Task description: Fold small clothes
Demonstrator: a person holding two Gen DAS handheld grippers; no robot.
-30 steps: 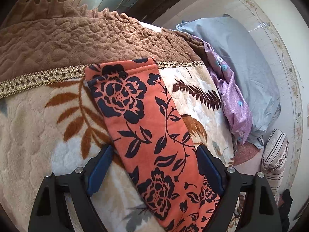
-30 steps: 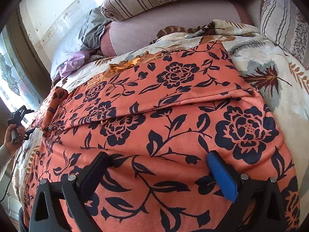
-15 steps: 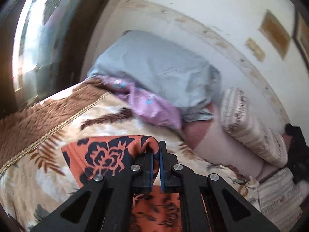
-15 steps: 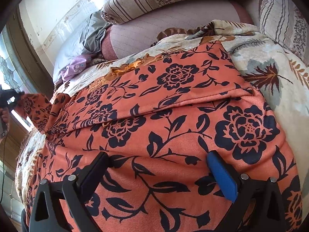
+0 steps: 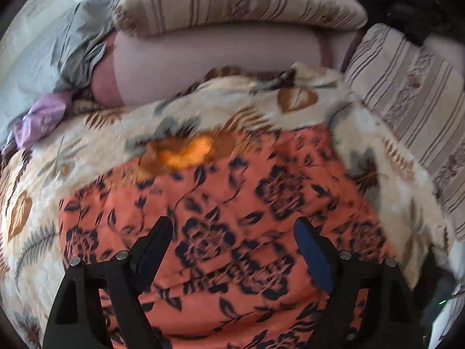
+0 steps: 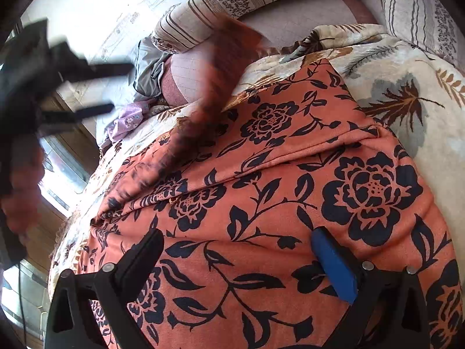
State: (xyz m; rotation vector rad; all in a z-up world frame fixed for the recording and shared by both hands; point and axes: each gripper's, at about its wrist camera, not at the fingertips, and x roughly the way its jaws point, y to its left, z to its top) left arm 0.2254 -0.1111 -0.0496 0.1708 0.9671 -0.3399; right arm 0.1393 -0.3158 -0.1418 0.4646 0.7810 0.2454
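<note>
- An orange garment (image 6: pixel 290 203) with a dark flower print is spread over a cream blanket (image 6: pixel 407 93) patterned with leaves; in the right wrist view it fills the middle and runs off the frame at 6 o'clock.
- One layer of the garment is seen folded over another, its edge crossing the right wrist view from about 9 o'clock to 3 o'clock.
- A flap of the garment is caught in mid-air at about 11 o'clock of the right wrist view, blurred by motion; nothing is seen gripping it.
- The left gripper (image 5: pixel 232 232) is held above the garment with its jaws spread wide; they have just been opening, and nothing is clamped between them, the cloth lying below the fingers.
- In the right wrist view the left gripper is seen as a dark blur at 9 to 10 o'clock, with the fingers apart.
- The right gripper (image 6: pixel 235 247) is held over the near part of the garment, jaws wide apart, no cloth pinched between the pads.
- Striped pillows (image 5: pixel 232 0) are stacked at 12 o'clock, beyond the blanket.
- A grey cloth (image 5: pixel 78 46) and a purple cloth (image 5: pixel 43 116) lie at about 10 o'clock in the left wrist view.
</note>
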